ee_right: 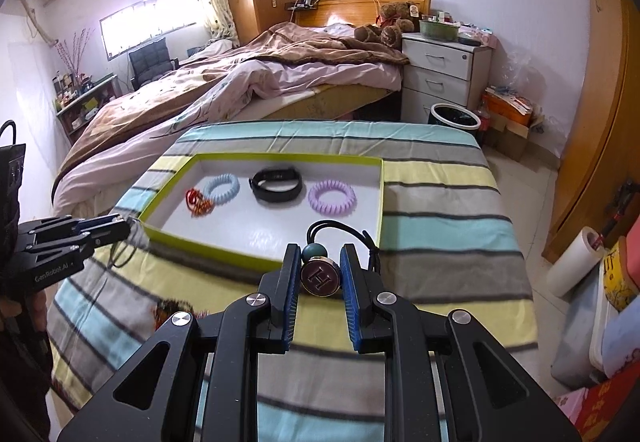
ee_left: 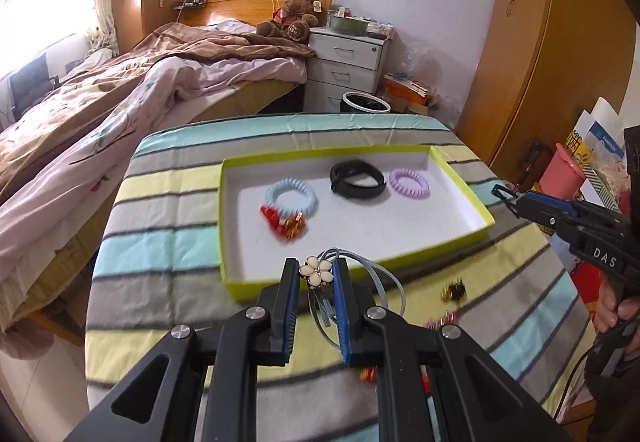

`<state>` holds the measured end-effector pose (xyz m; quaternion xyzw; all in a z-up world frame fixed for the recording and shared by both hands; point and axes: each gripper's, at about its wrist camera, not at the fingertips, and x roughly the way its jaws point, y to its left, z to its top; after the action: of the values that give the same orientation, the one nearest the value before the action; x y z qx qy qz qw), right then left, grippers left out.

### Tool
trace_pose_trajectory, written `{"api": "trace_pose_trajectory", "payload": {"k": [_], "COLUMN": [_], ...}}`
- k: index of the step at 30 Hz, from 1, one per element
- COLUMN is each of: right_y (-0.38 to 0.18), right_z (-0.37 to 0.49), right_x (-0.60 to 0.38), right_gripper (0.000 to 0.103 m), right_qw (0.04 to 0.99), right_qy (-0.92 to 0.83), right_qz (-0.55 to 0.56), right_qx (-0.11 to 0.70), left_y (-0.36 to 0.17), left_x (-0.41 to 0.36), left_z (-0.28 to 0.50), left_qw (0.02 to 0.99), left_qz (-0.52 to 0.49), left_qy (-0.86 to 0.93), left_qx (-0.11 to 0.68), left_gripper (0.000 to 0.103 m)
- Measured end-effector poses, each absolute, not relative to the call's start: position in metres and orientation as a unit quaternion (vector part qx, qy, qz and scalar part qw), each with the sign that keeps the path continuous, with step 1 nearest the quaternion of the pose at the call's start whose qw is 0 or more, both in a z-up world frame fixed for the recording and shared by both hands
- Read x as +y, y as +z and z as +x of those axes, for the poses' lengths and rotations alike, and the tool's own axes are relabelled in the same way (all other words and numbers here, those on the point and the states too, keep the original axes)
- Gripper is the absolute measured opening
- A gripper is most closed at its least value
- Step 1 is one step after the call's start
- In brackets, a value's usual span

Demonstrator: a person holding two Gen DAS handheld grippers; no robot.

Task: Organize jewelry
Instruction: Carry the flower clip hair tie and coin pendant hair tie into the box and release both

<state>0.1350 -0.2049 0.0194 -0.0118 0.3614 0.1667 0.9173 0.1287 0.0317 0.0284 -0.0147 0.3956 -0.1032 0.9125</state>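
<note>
The bench (ee_left: 168, 201) fills the middle of both views, draped in a striped cloth (ee_right: 440, 201) of teal, grey and pale yellow bands. Sitting flat on it, centre frame, is a shallow tray (ee_left: 460, 173) with a lime-green rim and white floor. At lower right of the left wrist view, loose on the cloth, lie a small dark-and-gold piece (ee_left: 452, 290) and a pinkish one (ee_left: 440, 320), both blurred. More red bits (ee_left: 368, 376) peek out lower down.
</note>
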Motion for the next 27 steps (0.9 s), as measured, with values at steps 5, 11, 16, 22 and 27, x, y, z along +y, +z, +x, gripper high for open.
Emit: {"api": "trace_pose_trajectory", "payload": {"k": [5, 11, 16, 22, 27], "right_y": [0.017, 0.005, -0.009, -0.030, -0.041], "right_z": [0.161, 0.191, 0.207, 0.221, 0.225], "right_x": [-0.196, -0.186, -0.178, -0.173, -0.173], "right_gripper": [0.021, 0.021, 0.021, 0.021, 0.021], "right_qw": [0.914, 0.907, 0.900, 0.886, 0.880], "right_qy": [0.169, 0.169, 0.171, 0.179, 0.182], "right_qz": [-0.012, -0.021, -0.032, -0.039, -0.043], "right_qx": [0.368, 0.385, 0.399, 0.425, 0.437], "left_y": [0.027, 0.013, -0.004, -0.018, -0.025], "left_x": [0.022, 0.014, 0.007, 0.002, 0.003], "left_z": [0.157, 0.189, 0.208, 0.221, 0.225], "left_qw": [0.910, 0.901, 0.894, 0.887, 0.885], "left_qz": [-0.021, -0.027, -0.025, -0.020, -0.018], "left_qy": [-0.118, -0.128, -0.130, -0.127, -0.121], "left_qx": [0.398, 0.413, 0.428, 0.444, 0.449], "left_gripper": [0.017, 0.017, 0.017, 0.017, 0.017]}}
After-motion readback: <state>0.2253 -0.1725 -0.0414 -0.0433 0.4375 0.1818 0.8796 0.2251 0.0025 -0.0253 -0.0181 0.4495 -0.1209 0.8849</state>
